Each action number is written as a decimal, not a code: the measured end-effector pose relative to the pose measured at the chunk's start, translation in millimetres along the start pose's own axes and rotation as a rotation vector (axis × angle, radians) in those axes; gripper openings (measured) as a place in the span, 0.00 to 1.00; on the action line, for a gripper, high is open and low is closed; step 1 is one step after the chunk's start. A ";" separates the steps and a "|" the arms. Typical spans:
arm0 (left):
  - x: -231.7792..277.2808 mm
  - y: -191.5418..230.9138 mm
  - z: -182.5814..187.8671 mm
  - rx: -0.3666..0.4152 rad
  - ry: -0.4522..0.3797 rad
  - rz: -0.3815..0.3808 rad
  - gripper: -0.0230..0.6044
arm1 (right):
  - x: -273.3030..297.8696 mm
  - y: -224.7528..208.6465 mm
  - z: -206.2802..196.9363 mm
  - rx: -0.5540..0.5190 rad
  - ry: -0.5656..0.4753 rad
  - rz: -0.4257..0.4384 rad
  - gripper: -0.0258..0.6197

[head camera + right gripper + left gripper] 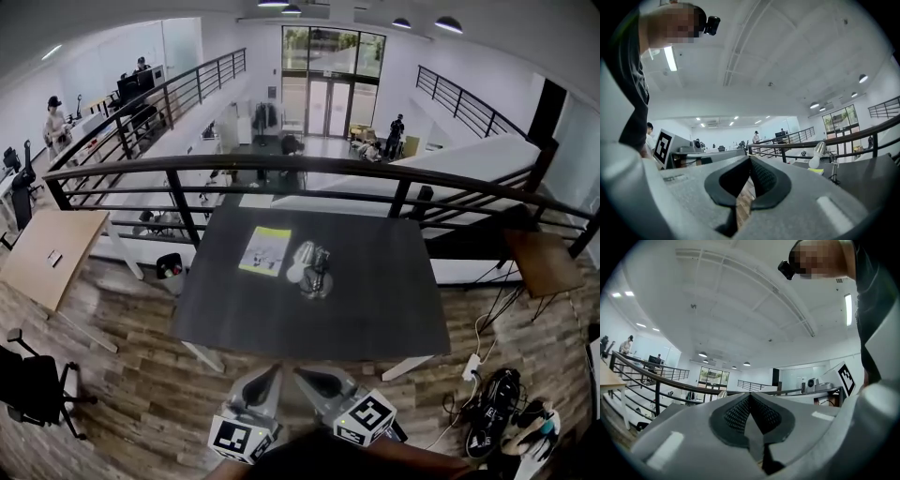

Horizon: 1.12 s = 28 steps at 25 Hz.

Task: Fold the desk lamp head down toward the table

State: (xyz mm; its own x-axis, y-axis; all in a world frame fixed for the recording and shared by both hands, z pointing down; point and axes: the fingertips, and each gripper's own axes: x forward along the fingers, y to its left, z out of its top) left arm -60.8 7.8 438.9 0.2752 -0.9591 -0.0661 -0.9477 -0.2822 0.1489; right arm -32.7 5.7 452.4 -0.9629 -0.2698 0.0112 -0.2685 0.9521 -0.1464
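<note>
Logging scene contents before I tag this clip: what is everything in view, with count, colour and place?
desk lamp: one, white head, middle of the dark table
booklet: one, yellow-green, on the dark table left of the lamp
dark table: one, dark grey, centre, in front of the railing
railing: one, black, behind the table
wooden table: one, light wood, far left
side table: one, brown, far right
bin: one, black, floor left of the dark table
office chair: one, black, lower left
power strip: one, white, floor at right
left gripper: one, grey, shut, empty, short of the table's near edge
right gripper: one, grey, shut, empty, beside the left
</note>
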 end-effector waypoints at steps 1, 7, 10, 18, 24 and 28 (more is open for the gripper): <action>13.4 -1.3 1.2 0.001 -0.002 0.001 0.04 | -0.9 -12.6 4.4 -0.003 -0.002 0.003 0.04; 84.8 -16.3 0.5 0.023 -0.009 -0.008 0.04 | -11.9 -80.6 16.2 0.006 -0.012 0.016 0.04; 111.2 -21.5 -3.1 0.034 0.008 -0.015 0.04 | -14.8 -107.4 21.6 0.007 -0.031 0.008 0.04; 156.4 -14.2 -11.4 0.038 0.045 -0.063 0.04 | -10.7 -158.0 19.1 0.037 -0.023 -0.048 0.04; 183.7 16.4 -7.1 0.024 0.041 -0.115 0.04 | 15.3 -181.6 24.1 0.041 -0.021 -0.112 0.04; 198.5 35.3 0.2 0.019 0.029 -0.173 0.04 | 38.0 -193.6 34.6 0.033 -0.040 -0.164 0.04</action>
State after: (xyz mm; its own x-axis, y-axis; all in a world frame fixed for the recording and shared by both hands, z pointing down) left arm -39.7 -192.5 430.8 0.4384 -0.8967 -0.0610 -0.8888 -0.4427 0.1189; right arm -16.3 -193.8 446.9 -0.9041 -0.4272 -0.0020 -0.4201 0.8898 -0.1783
